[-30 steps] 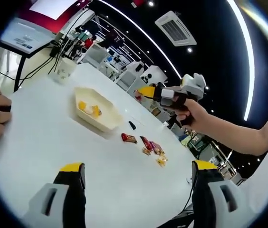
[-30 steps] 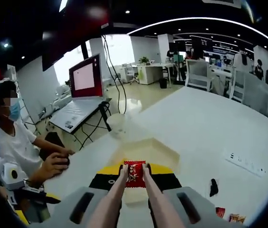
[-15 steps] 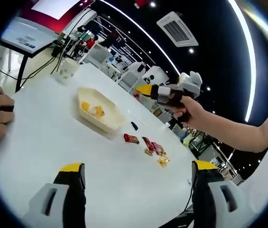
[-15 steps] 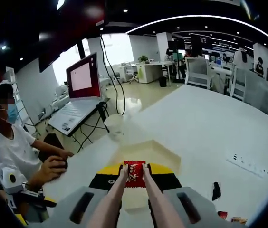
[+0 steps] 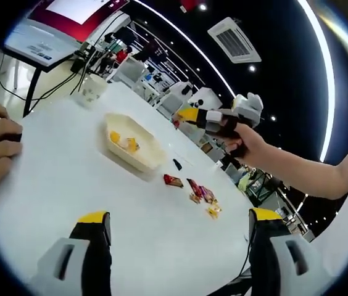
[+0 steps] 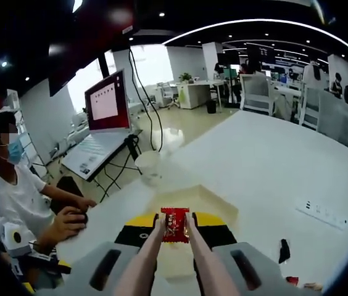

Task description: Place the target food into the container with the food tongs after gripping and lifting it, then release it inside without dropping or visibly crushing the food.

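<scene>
Two tongs point(image 6: 173, 246) in right claw point(image 6: 174, 231) pinch glossy red packet point(image 6: 174, 224); left claw point(image 5: 180, 225) apart.

No text, label, brand or number can be read in either view — everything printed is too small or too blurred. The red wrapper point(image 6: 174, 224) pinched in the tongs ahead of the right hand-held gripper point(image 6: 174, 229) carries a pale mark, but it cannot be made out. The laptop screen point(image 6: 105, 103), far ahead and to the left of that hand-held gripper, shows only a blank pale panel — no legible words.
</scene>
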{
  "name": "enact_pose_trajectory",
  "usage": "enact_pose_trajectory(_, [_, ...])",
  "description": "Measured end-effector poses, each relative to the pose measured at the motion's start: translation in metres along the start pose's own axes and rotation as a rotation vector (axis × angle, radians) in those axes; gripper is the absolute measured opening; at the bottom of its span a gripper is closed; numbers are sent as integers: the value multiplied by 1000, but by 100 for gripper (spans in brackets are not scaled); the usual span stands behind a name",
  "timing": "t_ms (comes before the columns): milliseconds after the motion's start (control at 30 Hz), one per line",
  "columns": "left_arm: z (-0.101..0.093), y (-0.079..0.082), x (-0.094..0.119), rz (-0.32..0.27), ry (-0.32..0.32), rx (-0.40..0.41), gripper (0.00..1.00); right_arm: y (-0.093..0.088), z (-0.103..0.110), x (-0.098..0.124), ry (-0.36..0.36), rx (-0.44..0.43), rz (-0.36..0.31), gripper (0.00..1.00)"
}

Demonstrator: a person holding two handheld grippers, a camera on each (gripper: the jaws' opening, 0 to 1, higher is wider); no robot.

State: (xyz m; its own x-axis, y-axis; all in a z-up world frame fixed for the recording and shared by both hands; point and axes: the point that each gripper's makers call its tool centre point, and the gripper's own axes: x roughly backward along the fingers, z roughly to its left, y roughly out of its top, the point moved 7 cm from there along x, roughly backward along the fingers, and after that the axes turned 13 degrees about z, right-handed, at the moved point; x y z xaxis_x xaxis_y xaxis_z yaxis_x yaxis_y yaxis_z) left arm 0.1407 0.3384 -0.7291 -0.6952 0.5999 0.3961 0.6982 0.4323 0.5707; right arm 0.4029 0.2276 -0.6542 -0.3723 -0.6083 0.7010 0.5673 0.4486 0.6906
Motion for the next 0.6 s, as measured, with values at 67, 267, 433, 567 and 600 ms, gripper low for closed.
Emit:
enact_pose_trajectory(67, [-1,1,0,-4,-3,2,93,2,-1,0,1,-8,-6,22])
enact_pose_trajectory(267, [1,0,1,-7,-1,8,93,2,-3,1,-8,-23,-17,23])
enact_pose_trajectory(433, [1,-2,1,-10,-2,11,93,1,-4,2,-5,-28,-15,24])
enact_pose_trajectory(567, [0,-4,1,-7,-4,13,93,-1,-4,5,-1,-31,-12,24])
enact_pose_trajectory(600, [-1,-4,0,-7,-5,13,93,-1,-4,5,-1,-31,-12,24])
